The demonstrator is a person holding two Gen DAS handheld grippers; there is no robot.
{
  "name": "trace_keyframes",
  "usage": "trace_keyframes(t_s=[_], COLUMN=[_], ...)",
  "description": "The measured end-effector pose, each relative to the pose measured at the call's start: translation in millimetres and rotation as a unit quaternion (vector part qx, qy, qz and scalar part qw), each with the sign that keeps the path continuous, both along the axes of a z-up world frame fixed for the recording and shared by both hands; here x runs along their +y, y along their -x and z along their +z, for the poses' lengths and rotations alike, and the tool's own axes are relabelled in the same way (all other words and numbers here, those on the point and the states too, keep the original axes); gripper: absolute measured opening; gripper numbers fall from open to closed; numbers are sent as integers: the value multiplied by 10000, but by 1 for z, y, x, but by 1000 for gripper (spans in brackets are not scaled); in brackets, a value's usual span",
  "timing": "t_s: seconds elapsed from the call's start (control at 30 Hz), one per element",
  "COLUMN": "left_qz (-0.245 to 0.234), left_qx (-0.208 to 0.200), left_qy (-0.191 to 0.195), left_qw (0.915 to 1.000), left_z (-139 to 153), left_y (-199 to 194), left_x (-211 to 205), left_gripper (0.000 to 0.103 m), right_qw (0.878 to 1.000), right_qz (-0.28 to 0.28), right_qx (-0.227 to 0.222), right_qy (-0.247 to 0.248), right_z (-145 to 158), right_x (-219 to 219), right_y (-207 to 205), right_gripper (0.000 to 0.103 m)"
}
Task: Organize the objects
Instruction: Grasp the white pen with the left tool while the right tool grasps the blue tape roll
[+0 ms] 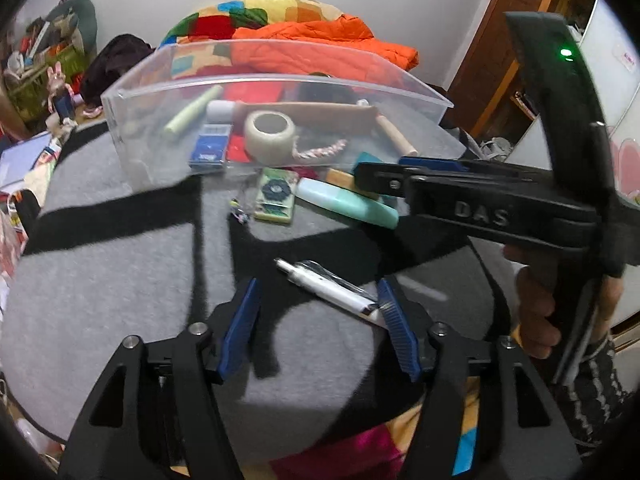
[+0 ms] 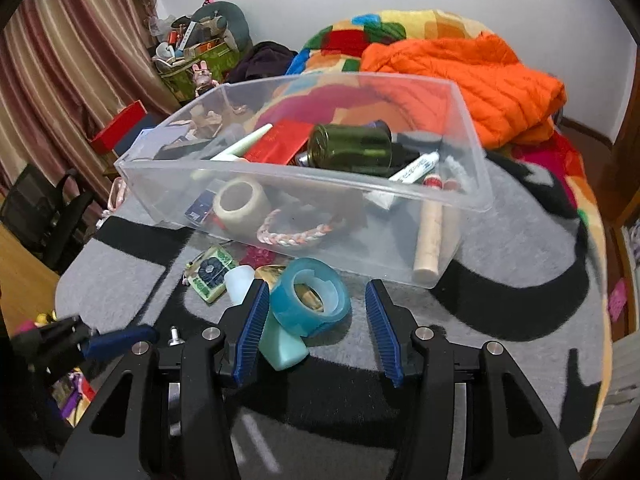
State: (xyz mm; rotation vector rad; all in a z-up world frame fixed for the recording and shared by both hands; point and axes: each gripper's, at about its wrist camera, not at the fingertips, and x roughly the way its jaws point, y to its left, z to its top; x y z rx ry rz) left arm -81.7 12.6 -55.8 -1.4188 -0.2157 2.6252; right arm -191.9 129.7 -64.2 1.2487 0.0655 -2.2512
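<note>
Grey-and-black rug point(image 2: 500, 280) covers the bed surface; everything below is placed relative to the clear plastic bin point(image 2: 472, 152) sitting on it.

Behind the bin: orange puffer jacket point(image 2: 472, 84) on a multicolour blanket point(image 2: 344, 36).

Inside the bin: green glass jar point(image 2: 352, 150) on its side mid-bin, red packet point(image 2: 280, 142) to its left, white marker point(image 2: 416, 166) to its right, wooden dowel point(image 2: 430, 240) along the right wall, beige tape roll point(image 2: 240, 204) and braided rope ring point(image 2: 296, 232) against the near wall, blue card box point(image 1: 210, 148) left of the tape.

Just in front of the bin's near wall, on the rug: teal tube point(image 1: 348, 202), blue tape roll point(image 2: 312, 298) lying on top of it, small green patterned pouch point(image 1: 276, 196) to the left. White pen point(image 1: 332, 290) lies further out from the bin, alone on the rug.

Right gripper point(image 2: 316, 330): jaws apart, straddling the blue tape roll. Left pad looks right next to the roll and tube, right pad clearly off it. Not clamped. The tube sits under the roll, right in the grab path.

Left gripper point(image 1: 320, 330): jaws apart, over the white pen. Pen's rear end is at the right pad; contact unclear. Nothing gripped.

In the left wrist view the right gripper's body and the person's hand point(image 1: 536, 308) block the bin's right front corner.
</note>
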Motion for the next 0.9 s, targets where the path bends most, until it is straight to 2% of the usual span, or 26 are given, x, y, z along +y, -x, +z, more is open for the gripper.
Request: trace_keyframes(t_s=[0.07, 0.1, 0.13, 0.23, 0.3, 0.37, 0.47, 0.6, 0.67, 0.8, 0.9], left_qz=[-25, -54, -81, -75, -74, -130, -302, -426, -452, -355, -314], left_qx=[40, 52, 77, 159, 210, 257, 252, 284, 328, 355, 177], left_qy=[17, 18, 13, 148, 190, 278, 207, 282, 354, 482, 328], left_qw=[10000, 10000, 9999, 9997, 9996, 9992, 9990, 9983, 9978, 9976, 9988], left_z=[0, -1, -2, -4, -4, -4, -3, 3, 7, 15, 12], left_y=[-1, -1, -1, 0, -1, -2, -2, -8, -14, -21, -17], left_x=[6, 8, 11, 17, 20, 24, 26, 22, 16, 1, -7], left_gripper=[69, 69, 69, 68, 62, 47, 30, 19, 9, 9, 9], right_qw=[9999, 9999, 9999, 9997, 9994, 9990, 9981, 9975, 9970, 9965, 9965], right_qz=[18, 41, 62, -30, -46, -78, -132, -225, -271, -309, -330], right_qx=[-60, -57, -43, 225, 351, 442, 577, 606, 641, 641, 600], right_qy=[82, 126, 148, -7, -30, -65, -163, -283, -353, -443, -474], right_z=[-2, -2, -1, 5, 11, 15, 20, 20, 19, 16, 11], right_x=[2, 2, 3, 5, 9, 13, 21, 36, 41, 52, 56], right_y=[1, 0, -1, -8, -13, -17, -24, -32, -36, -46, -51], right_gripper=[45, 39, 38, 38, 38, 38, 38, 38, 39, 39, 38])
